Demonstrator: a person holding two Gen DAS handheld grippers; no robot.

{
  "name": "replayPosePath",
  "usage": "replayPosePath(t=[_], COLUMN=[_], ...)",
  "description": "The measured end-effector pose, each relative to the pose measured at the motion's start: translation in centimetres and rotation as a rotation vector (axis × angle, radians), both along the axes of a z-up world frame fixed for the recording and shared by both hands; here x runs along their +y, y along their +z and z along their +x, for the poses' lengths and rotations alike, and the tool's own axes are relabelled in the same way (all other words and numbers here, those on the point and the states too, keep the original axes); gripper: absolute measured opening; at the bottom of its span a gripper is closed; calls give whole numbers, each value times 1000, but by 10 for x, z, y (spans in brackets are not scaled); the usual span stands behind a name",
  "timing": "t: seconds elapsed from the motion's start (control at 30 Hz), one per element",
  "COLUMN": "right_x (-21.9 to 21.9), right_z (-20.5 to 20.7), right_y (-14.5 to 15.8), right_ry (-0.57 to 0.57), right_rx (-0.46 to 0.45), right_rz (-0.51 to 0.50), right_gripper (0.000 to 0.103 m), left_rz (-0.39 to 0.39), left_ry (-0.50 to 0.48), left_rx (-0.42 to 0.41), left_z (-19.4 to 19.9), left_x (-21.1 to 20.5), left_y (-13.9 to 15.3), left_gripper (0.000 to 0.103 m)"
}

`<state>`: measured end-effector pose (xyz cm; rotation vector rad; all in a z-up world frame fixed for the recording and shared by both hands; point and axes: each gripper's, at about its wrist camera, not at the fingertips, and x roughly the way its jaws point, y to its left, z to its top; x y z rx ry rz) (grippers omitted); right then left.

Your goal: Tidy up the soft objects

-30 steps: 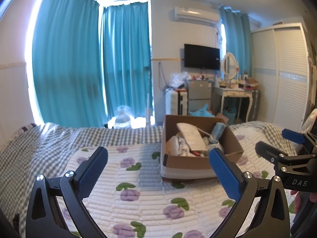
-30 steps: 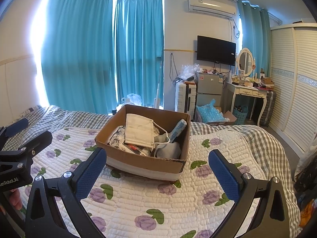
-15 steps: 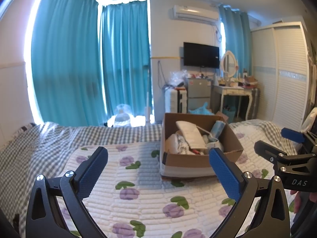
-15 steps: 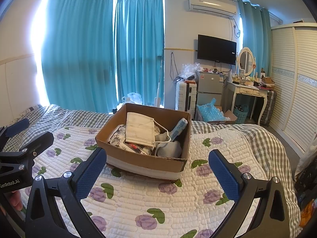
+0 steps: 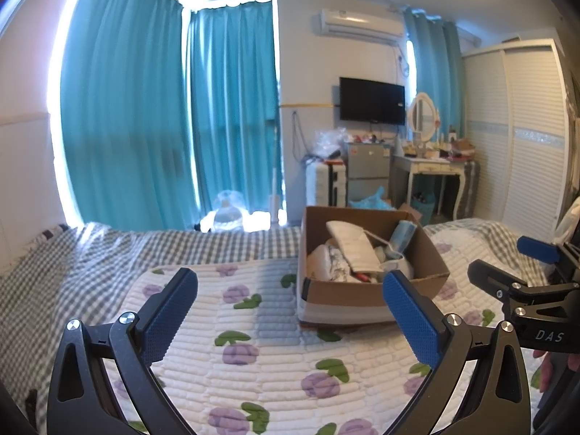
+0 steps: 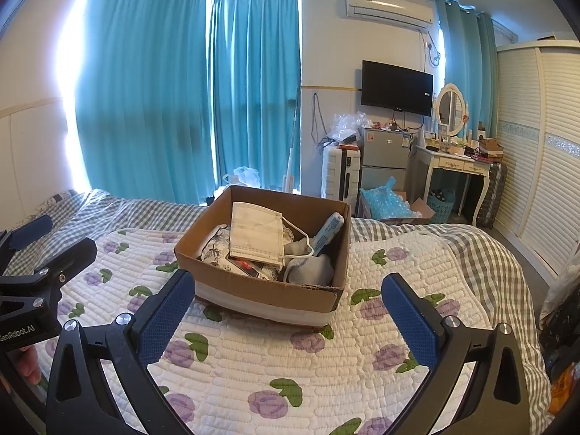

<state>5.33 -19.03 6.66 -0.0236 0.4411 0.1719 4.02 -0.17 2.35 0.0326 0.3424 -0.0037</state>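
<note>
An open cardboard box (image 6: 253,291) (image 5: 348,295) sits on the flowered quilt (image 6: 290,362). Inside lie a beige face mask (image 6: 257,235) (image 5: 353,246), a grey cloth (image 6: 313,268), a floral fabric (image 6: 214,246) and a blue packet (image 6: 328,232) (image 5: 402,233). My right gripper (image 6: 288,315) is open, held in front of the box with nothing between its fingers. My left gripper (image 5: 290,313) is open too, to the left of and before the box, holding nothing. Each view shows the other gripper at its edge.
The quilt (image 5: 253,344) lies over a grey checked bedspread (image 5: 90,253). Teal curtains (image 6: 181,90) hang behind the bed. A suitcase (image 6: 340,172), small fridge (image 6: 384,163), dressing table (image 6: 456,166) and wardrobe (image 6: 543,145) stand at the far right.
Both grippers have risen slightly and eased toward the box; the box looks a little lower and nearer in each view. Both stay open.
</note>
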Motion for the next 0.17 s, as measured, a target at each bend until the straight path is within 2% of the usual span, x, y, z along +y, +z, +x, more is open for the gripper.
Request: replayPosePath(t=[0.17], right_x=[1], right_z=[0], right_y=[-2], right_ry=[4], right_rx=[5], right_rz=[0], right_gripper=[103], left_rz=[1], left_ry=[-3], left_rx=[2], left_z=[0], left_x=[0], left_y=[-1], left_gripper=[103])
